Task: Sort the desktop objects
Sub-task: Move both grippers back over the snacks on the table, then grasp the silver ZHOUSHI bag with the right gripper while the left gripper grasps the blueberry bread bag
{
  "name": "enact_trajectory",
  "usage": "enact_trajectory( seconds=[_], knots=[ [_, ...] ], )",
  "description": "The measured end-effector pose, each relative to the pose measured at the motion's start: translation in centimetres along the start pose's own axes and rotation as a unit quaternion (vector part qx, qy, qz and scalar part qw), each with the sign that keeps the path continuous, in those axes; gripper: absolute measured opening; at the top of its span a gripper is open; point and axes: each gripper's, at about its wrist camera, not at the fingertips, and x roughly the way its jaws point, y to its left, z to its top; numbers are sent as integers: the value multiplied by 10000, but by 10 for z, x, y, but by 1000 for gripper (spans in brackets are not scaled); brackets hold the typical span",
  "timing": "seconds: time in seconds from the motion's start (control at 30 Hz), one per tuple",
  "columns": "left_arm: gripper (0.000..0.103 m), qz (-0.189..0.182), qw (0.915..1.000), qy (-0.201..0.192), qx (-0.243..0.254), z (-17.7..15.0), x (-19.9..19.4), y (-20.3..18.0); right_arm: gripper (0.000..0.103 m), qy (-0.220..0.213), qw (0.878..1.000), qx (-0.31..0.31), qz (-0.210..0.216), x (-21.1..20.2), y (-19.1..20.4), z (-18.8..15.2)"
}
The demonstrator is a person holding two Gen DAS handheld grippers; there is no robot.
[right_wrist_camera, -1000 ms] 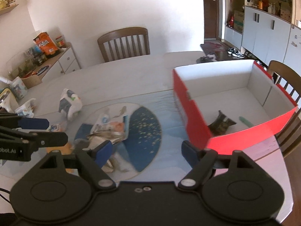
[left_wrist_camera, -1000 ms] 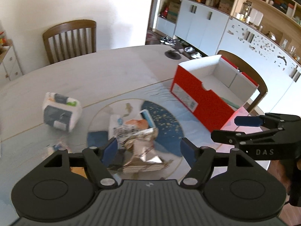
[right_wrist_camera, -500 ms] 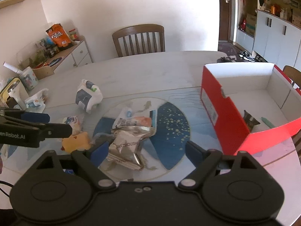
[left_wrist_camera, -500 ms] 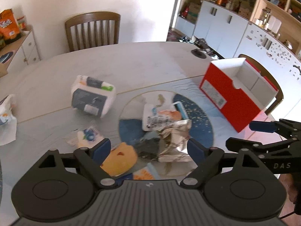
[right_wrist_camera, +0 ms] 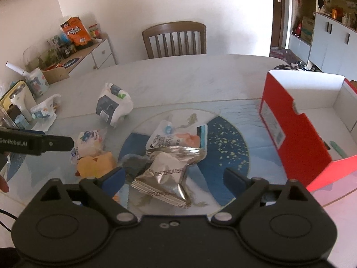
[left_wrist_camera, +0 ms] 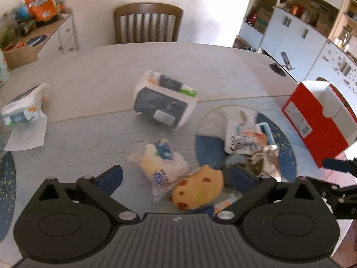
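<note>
A pale table [right_wrist_camera: 178, 76] carries a blue mat [right_wrist_camera: 225, 140] on its near half. On the mat lie a silver foil packet [right_wrist_camera: 166, 176], a white snack pouch [right_wrist_camera: 176, 139] just beyond it, a yellow cheese-shaped toy [right_wrist_camera: 96, 164] and a clear-wrapped bun [right_wrist_camera: 88, 139] to the left. A tissue pack [right_wrist_camera: 112, 106] sits farther back; a red box [right_wrist_camera: 296, 134] stands at right

Two wrist fisheyes, each behind its fingers, angled down near the table [left_wrist_camera: 93, 67], left view beside right; shared: silver packet [right_wrist_camera: 166, 172], red box [left_wrist_camera: 316, 122].
</note>
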Motion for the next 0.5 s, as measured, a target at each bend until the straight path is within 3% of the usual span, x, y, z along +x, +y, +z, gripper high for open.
enact_trajectory(
  seconds=[0.17, 0.5],
  knots=[
    [103, 121, 9999, -37, 30, 1, 12, 5, 95, 71, 10000, -34, 17, 11, 5, 0],
    [103, 176, 9994, 293, -21, 6, 47, 8, 95, 61, 10000, -52, 7, 30, 12, -1]
  ],
)
